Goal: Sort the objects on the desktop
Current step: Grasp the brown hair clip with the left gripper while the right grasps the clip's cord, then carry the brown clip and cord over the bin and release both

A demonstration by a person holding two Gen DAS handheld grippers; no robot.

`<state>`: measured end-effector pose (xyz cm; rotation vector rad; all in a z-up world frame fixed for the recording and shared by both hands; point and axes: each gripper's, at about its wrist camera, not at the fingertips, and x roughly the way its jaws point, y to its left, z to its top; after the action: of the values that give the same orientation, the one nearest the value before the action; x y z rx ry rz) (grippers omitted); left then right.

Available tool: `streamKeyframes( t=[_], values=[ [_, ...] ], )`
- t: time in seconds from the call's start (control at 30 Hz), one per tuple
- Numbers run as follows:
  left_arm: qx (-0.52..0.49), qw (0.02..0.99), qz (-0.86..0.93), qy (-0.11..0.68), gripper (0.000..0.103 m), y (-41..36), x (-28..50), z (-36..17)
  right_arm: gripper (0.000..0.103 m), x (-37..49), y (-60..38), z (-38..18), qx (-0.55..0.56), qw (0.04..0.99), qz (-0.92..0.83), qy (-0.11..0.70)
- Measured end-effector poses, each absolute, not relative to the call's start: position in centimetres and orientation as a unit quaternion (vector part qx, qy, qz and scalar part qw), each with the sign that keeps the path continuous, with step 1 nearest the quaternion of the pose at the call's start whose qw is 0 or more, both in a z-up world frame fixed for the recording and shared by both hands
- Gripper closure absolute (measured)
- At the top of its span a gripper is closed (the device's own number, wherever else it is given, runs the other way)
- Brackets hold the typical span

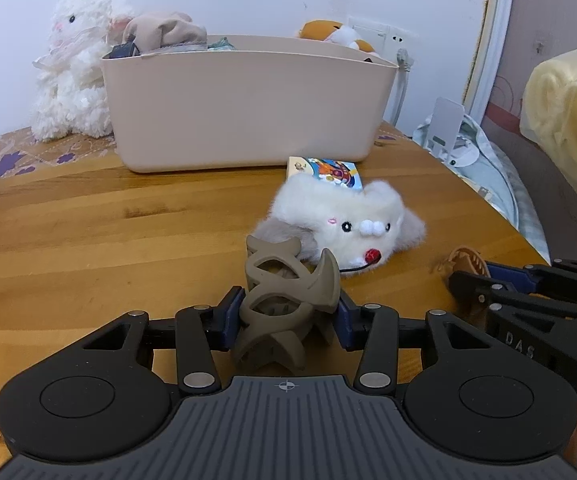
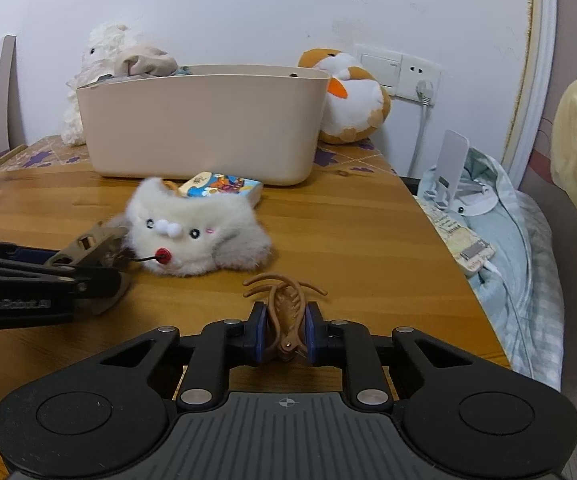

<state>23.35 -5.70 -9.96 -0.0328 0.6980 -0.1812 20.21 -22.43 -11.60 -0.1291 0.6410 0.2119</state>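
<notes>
Both tools' pads hide each hair clip's sides.

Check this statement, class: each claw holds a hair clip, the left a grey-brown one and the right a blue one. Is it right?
One slip: the hair clip in the right claw is light brown, not blue, as the right wrist view shows. The left claw does hold a grey-brown hair clip.

White raised letters "DAS" stand on the black right claw (image 1: 466, 280), to the right of the white plush toy (image 1: 352, 220); other lettering is illegible.
</notes>
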Motion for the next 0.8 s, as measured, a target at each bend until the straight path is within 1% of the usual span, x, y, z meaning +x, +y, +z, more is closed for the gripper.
streamKeyframes(
  t=[0.47, 0.8],
  values=[
    [-0.032, 0.945, -0.096, 0.312, 0.056, -4.4, 21.1, -7.6, 0.085, 19.1, -23.8, -10.4, -0.043, 0.948, 0.102, 0.299],
    [-0.042, 0.956, -0.092, 0.277, 0.056, -3.3, 20.4, -4.7, 0.085, 18.8, -24.2, -7.7, -0.041, 0.957, 0.100, 0.267]
  ],
)
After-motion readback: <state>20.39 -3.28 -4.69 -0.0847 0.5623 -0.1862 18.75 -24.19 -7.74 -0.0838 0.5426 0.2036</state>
